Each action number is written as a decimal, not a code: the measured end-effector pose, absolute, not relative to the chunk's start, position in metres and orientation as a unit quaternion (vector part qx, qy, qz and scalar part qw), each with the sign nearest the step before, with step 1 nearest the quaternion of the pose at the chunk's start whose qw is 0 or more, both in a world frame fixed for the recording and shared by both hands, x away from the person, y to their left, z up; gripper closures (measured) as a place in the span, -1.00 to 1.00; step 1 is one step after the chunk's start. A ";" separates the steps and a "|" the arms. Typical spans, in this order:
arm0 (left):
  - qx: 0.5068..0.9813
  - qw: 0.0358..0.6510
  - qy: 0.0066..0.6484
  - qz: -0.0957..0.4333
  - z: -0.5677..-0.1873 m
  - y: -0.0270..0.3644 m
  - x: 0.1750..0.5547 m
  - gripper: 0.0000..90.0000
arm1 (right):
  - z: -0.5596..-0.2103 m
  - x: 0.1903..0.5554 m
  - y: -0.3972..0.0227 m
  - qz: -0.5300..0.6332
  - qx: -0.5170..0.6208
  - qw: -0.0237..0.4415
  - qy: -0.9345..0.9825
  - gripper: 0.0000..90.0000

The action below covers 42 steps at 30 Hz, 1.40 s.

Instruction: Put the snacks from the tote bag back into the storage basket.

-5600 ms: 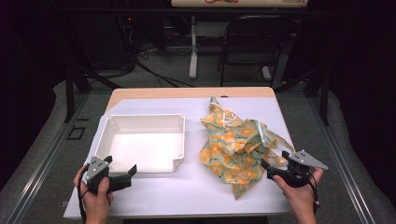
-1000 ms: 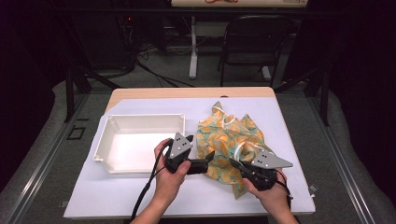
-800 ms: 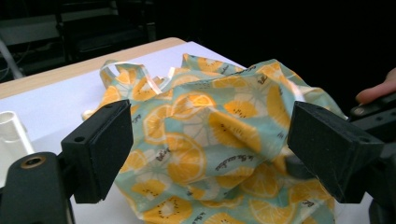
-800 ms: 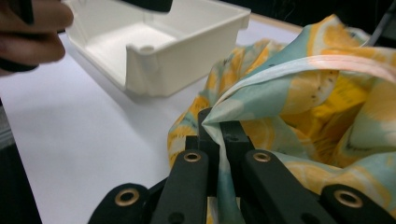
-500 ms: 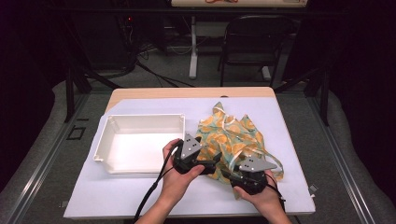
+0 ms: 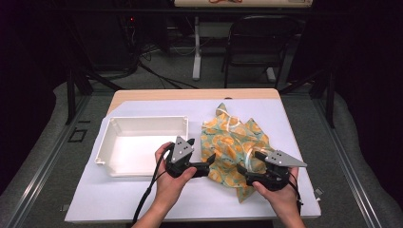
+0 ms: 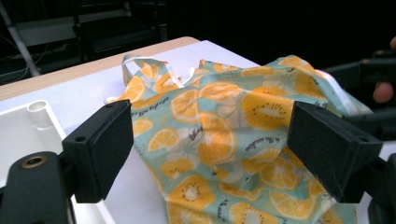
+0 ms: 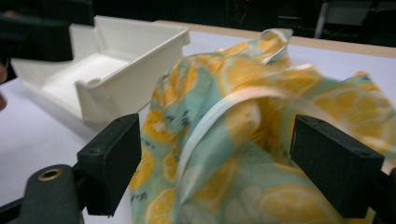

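Note:
A teal cloth (image 6: 233, 145) printed with orange slices lies crumpled on the right half of the white-covered table. My left gripper (image 6: 210, 161) points right at the cloth's left edge, and its jaws stand open. In the left gripper view, the left gripper (image 7: 210, 140) has the cloth (image 7: 219, 121) lying ahead between its pads (image 7: 109, 140) without touching them. My right gripper (image 6: 244, 169) points left at the cloth's near right part. Its jaws have just been opening. In the right gripper view, the right gripper (image 8: 219, 163) has a fold of the cloth (image 8: 243, 135) bulging loose between the wide jaws.
A white plastic tray (image 6: 147, 119) sits left of the cloth, close beside my left hand (image 6: 171, 183). A cable (image 6: 147, 194) trails from the left gripper over the table's front edge. A dark chair (image 6: 261, 42) stands behind the table.
Both grippers have come in from the table's front corners to the cloth. Over the last second the right gripper's jaws have opened and it has shifted slightly right. The left has stayed put.

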<state>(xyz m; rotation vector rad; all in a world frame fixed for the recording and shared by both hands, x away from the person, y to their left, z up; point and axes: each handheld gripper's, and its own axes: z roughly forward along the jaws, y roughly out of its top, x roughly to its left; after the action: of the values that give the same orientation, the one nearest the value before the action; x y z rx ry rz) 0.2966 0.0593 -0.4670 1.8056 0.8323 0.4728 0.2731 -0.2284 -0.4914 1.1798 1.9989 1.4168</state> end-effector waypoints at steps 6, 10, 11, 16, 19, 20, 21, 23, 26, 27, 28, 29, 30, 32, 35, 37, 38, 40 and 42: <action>0.752 0.521 0.352 0.198 -0.470 0.063 0.296 -0.66 | -0.478 0.280 -0.229 0.517 0.444 0.236 0.692 -0.68; 0.754 0.516 0.354 0.197 -0.471 0.064 0.296 -0.66 | -0.474 0.294 -0.224 0.500 0.452 0.244 0.697 -0.68; 0.754 0.516 0.354 0.198 -0.471 0.065 0.296 -0.66 | -0.477 0.298 -0.223 0.497 0.457 0.240 0.698 -0.68; 0.753 0.515 0.358 0.199 -0.472 0.068 0.296 -0.66 | -0.493 0.306 -0.220 0.483 0.457 0.215 0.715 -0.10; 0.752 0.516 0.359 0.198 -0.472 0.070 0.296 -0.66 | -0.495 0.303 -0.220 0.483 0.447 0.220 0.720 0.45; 0.752 0.516 0.360 0.197 -0.472 0.070 0.296 -0.66 | -0.495 0.301 -0.219 0.489 0.442 0.220 0.719 0.57; 0.751 0.518 0.359 0.197 -0.472 0.070 0.296 -0.66 | -0.494 0.300 -0.218 0.491 0.435 0.224 0.721 0.69; 0.750 0.519 0.360 0.197 -0.472 0.071 0.295 -0.66 | -0.493 0.295 -0.216 0.490 0.424 0.234 0.724 0.91; 0.748 0.523 0.360 0.195 -0.472 0.070 0.295 -0.65 | -0.491 0.289 -0.212 0.494 0.402 0.249 0.730 0.99; 0.747 0.523 0.360 0.195 -0.471 0.070 0.295 -0.65 | -0.490 0.287 -0.210 0.497 0.397 0.251 0.730 0.99; 0.748 0.523 0.360 0.193 -0.471 0.070 0.295 -0.65 | -0.489 0.284 -0.209 0.500 0.391 0.252 0.731 0.99; 0.747 0.524 0.361 0.192 -0.471 0.069 0.295 -0.65 | -0.488 0.282 -0.208 0.504 0.383 0.250 0.733 1.00; 0.748 0.524 0.360 0.191 -0.471 0.069 0.295 -0.65 | -0.488 0.280 -0.207 0.506 0.376 0.249 0.735 1.00; 0.747 0.525 0.361 0.189 -0.472 0.067 0.295 -0.64 | -0.488 0.276 -0.203 0.514 0.364 0.242 0.738 1.00; 0.749 0.526 0.359 0.185 -0.472 0.065 0.296 -0.60 | -0.489 0.272 -0.197 0.515 0.347 0.232 0.748 1.00; 0.750 0.526 0.358 0.183 -0.473 0.063 0.296 -0.59 | -0.491 0.269 -0.192 0.513 0.338 0.224 0.757 1.00; 0.749 0.526 0.358 0.182 -0.473 0.061 0.296 -0.59 | -0.492 0.268 -0.190 0.512 0.335 0.222 0.759 1.00; 0.750 0.526 0.360 0.178 -0.474 0.058 0.296 -0.58 | -0.495 0.267 -0.187 0.511 0.329 0.219 0.764 1.00; 0.752 0.526 0.358 0.173 -0.475 0.054 0.296 -0.56 | -0.496 0.266 -0.185 0.509 0.325 0.215 0.768 1.00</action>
<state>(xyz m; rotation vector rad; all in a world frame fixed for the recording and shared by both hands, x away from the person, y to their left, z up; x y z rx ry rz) 0.2960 0.0542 -0.4755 1.7978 0.8557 0.4136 0.2665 -0.1854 -0.4964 0.8999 2.1285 1.4114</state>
